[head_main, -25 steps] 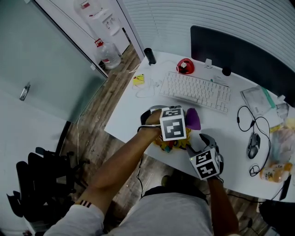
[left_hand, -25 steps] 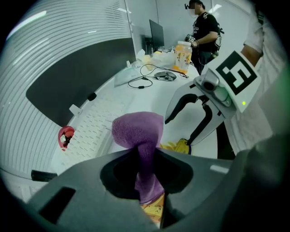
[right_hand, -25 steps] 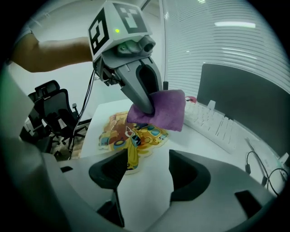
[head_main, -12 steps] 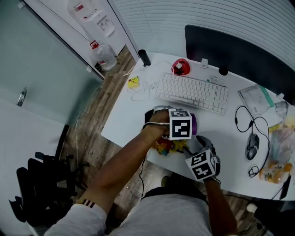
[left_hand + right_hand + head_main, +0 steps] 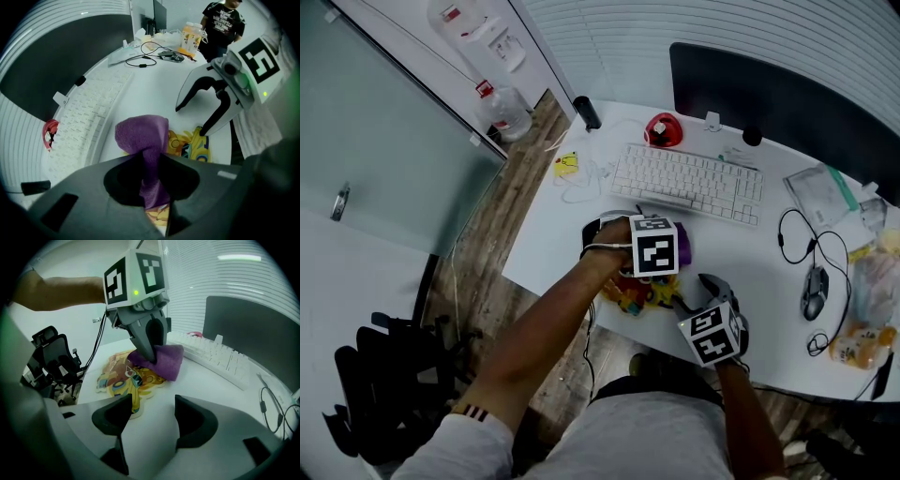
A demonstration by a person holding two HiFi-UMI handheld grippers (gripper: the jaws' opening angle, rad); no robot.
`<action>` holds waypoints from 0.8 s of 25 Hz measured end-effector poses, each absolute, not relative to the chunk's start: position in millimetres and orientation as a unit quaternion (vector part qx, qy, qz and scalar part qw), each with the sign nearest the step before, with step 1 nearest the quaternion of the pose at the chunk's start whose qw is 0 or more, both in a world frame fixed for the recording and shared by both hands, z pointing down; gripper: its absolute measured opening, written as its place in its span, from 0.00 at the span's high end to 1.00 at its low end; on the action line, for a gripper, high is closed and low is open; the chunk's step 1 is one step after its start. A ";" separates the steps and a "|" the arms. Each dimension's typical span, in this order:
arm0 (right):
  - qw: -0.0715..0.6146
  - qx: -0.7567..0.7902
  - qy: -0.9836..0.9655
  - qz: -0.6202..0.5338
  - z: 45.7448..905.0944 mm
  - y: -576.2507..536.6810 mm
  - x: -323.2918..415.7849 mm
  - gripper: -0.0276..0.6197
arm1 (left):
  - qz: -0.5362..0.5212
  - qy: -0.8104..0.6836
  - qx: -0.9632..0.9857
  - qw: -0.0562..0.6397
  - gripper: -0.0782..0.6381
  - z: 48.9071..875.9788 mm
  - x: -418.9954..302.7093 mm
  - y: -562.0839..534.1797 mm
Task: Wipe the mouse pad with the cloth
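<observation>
Surface: a white desk [image 5: 741, 272] stands over a wood floor, with a glass wall at the left of the head view.
Mouse pad: a flat mouse pad [image 5: 123, 376] with a yellow and orange cartoon print lies at the desk's near edge. In the head view the two grippers cover most of it.
Cloth: a purple cloth [image 5: 165, 359] sits bunched on the pad's far end, at about 1 o'clock from the pad's middle. Part of it spills onto bare desk.
Left gripper: the left gripper [image 5: 149, 352] points down, its jaws clamped on a pinched fold of the cloth. The rest of the cloth rests on the pad.
Right gripper: the right gripper [image 5: 153, 405] has its jaws spread wide with nothing between them. It is low over the desk at the pad's 4 o'clock, and contact with the pad cannot be told.
Keyboard: a white keyboard [image 5: 686, 183] lies at the pad's 1 o'clock, just beyond the cloth.
Monitor: a dark monitor [image 5: 787, 94] stands behind the keyboard.
Mouse: a dark corded mouse [image 5: 815, 295] lies at 3 o'clock, well apart from the pad.
Containers: a flat clear bag [image 5: 811, 192] at 2 o'clock holds something pale green. A crumpled clear bag [image 5: 867, 281] at 3 o'clock holds bottles [image 5: 191, 40] with orange contents.
Floor: a clear water jug [image 5: 500, 117] stands at 10 o'clock, and how full it is cannot be told. A black office chair [image 5: 51, 357] is at 8 o'clock.
</observation>
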State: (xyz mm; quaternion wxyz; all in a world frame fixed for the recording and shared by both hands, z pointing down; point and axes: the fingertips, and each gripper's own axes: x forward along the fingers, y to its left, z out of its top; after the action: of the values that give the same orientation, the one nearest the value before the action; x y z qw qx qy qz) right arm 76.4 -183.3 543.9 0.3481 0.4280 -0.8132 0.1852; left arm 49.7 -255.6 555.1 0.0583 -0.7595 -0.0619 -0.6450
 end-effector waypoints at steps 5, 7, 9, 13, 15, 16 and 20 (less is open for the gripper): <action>0.346 0.430 -0.812 0.187 545.3 -182.9 77.3 0.58 | -0.646 -0.034 -0.762 0.031 0.78 556.7 17.6 -266.6; 0.346 0.431 -0.811 0.190 544.7 -182.2 76.9 0.58 | -0.645 -0.020 -0.764 0.018 0.78 557.0 2.0 -271.7; 0.347 0.431 -0.811 0.190 545.2 -182.0 77.0 0.58 | -0.644 -0.004 -0.765 0.004 0.78 557.7 -13.9 -277.2; 0.345 0.433 -0.811 0.189 545.6 -182.3 77.3 0.58 | -0.644 0.027 -0.764 -0.022 0.78 559.7 -46.3 -286.5; 0.345 0.434 -0.811 0.189 546.3 -182.2 77.6 0.58 | -0.643 0.043 -0.764 -0.032 0.78 560.3 -60.4 -291.3; 0.344 0.435 -0.810 0.191 546.6 -181.7 77.5 0.58 | -0.642 0.051 -0.765 -0.034 0.78 559.5 -65.9 -294.3; 0.343 0.438 -0.807 0.199 545.8 -180.1 77.5 0.58 | -0.633 0.081 -0.770 -0.029 0.78 552.1 -81.1 -304.3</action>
State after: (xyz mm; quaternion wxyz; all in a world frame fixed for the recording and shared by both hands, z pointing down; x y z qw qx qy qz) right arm 77.5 -180.1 545.8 0.3432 0.4382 -0.8066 0.1990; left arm -81.1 -304.3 552.1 -0.0289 -0.7697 0.0808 -0.6326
